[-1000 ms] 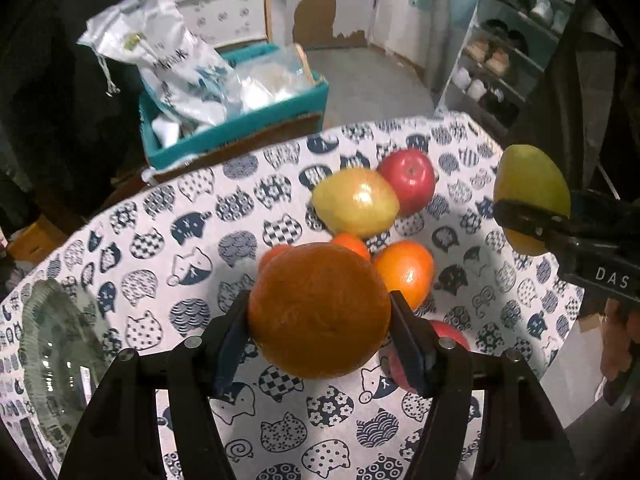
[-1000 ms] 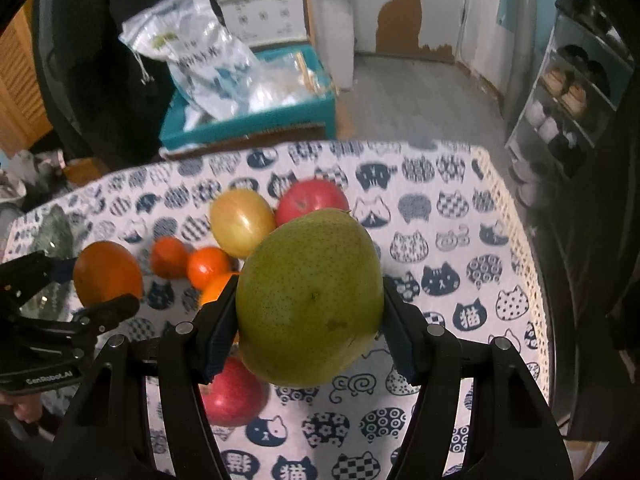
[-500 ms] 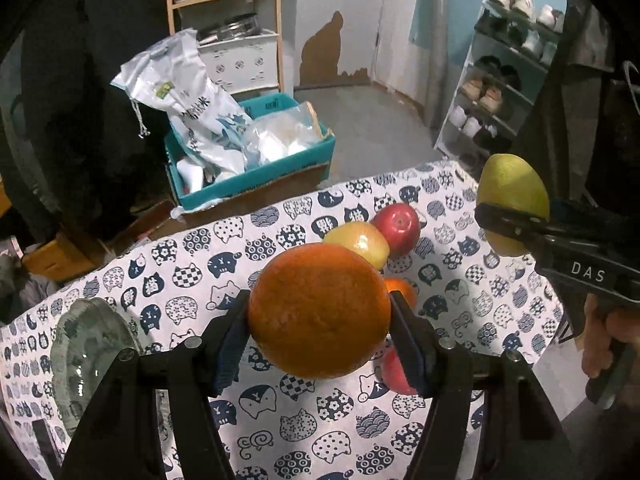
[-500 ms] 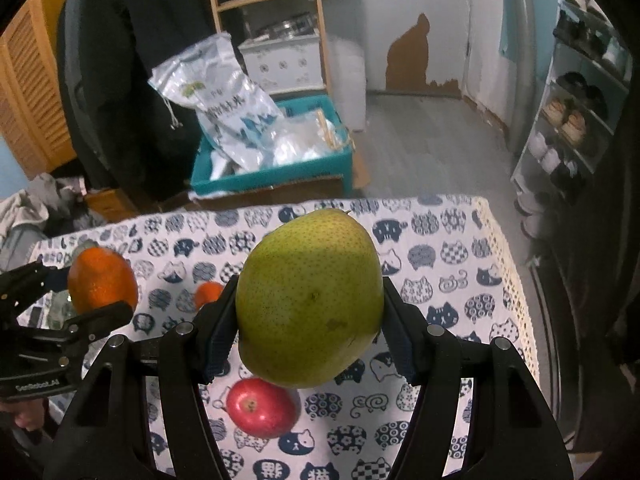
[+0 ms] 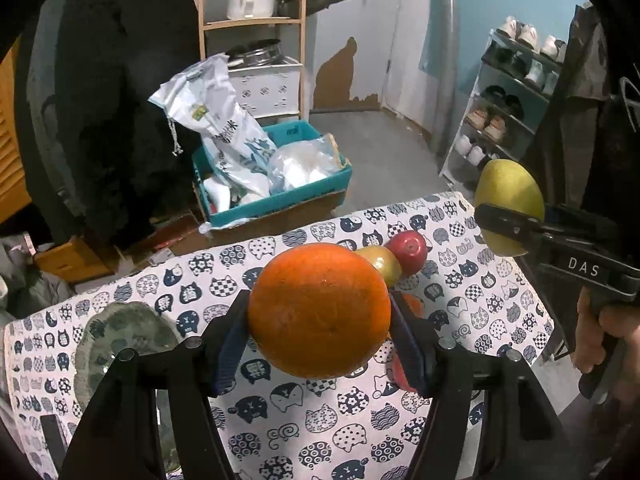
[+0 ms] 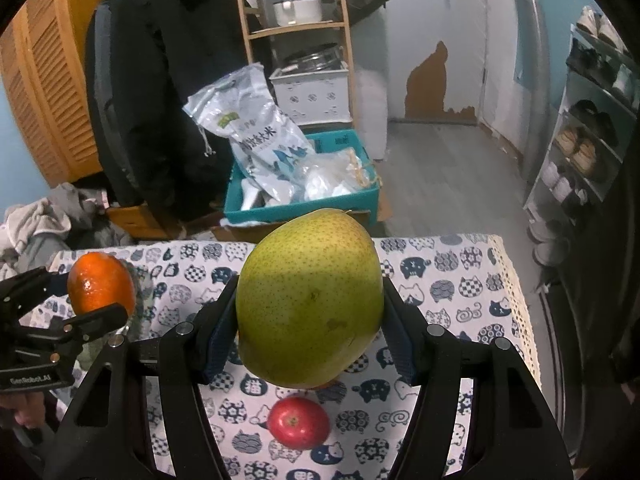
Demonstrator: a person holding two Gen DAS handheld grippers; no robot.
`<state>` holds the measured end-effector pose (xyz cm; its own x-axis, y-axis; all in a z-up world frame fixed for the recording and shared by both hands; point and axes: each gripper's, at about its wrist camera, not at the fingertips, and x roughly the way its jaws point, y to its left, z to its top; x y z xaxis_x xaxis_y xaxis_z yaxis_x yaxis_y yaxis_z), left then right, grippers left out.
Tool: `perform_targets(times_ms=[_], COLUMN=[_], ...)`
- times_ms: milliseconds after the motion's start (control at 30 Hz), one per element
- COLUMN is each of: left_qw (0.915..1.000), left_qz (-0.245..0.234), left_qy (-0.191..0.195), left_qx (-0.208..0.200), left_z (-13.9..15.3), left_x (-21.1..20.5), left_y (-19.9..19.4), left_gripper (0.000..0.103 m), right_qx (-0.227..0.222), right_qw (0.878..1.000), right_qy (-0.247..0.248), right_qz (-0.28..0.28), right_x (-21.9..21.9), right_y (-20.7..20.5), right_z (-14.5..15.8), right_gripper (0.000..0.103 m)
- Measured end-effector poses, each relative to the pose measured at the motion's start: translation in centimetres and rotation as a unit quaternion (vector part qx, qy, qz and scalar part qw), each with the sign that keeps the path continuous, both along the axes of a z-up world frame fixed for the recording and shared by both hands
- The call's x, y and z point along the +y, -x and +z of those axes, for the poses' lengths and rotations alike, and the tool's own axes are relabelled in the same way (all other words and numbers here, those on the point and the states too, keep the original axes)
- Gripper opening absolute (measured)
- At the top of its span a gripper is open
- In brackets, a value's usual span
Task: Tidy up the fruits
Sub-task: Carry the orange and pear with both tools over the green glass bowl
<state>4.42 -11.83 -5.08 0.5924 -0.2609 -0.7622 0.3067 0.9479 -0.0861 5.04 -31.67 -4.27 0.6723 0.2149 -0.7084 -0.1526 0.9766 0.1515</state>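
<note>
My left gripper [image 5: 320, 312] is shut on a large orange [image 5: 318, 310] and holds it high above the table. My right gripper [image 6: 310, 300] is shut on a green pear [image 6: 310, 298], also raised. Each shows in the other's view: the pear [image 5: 509, 206] at the right, the orange [image 6: 100, 286] at the left. On the cat-print tablecloth [image 5: 280, 432] lie a red apple [image 5: 409, 251], a yellow-green apple [image 5: 383, 264] and small oranges mostly hidden behind the held orange. Another red apple [image 6: 298, 422] lies below the pear. A green glass plate [image 5: 120, 344] sits at the table's left.
Beyond the table's far edge stands a teal box [image 5: 276, 200] with plastic bags, a wooden shelf [image 6: 296, 32] with pots, and a black coat [image 6: 160, 80]. A shoe rack [image 5: 512, 104] stands at the right. The table's right edge [image 6: 516, 300] has a lace trim.
Both grippers have risen with their fruit and pulled back from the table. The fruit pile now looks smaller and lower, and more of the room shows.
</note>
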Motion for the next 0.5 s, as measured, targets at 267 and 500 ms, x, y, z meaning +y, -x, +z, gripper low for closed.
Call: perform_targets(times_ms=[267, 500], left_qw=[0.9996, 0.9990], left_qz=[0.013, 0.033], left_qy=[-0.001, 0.002], left_qx=[-0.023, -0.028], left_z=[1.3, 1.4], left_x=[2.5, 5.2], left_y=[0.8, 1.2], left_gripper=[0.068, 0.068], right_qx=[-0.012, -0.011], right_qw=[1.000, 0.999], right_qy=[0.000, 0.007], right_qz=[0.014, 0.033], right_x=[2.1, 4.8], right_y=[-0.2, -0.7], right_z=[1.5, 1.7], right_gripper=[0.065, 0.065])
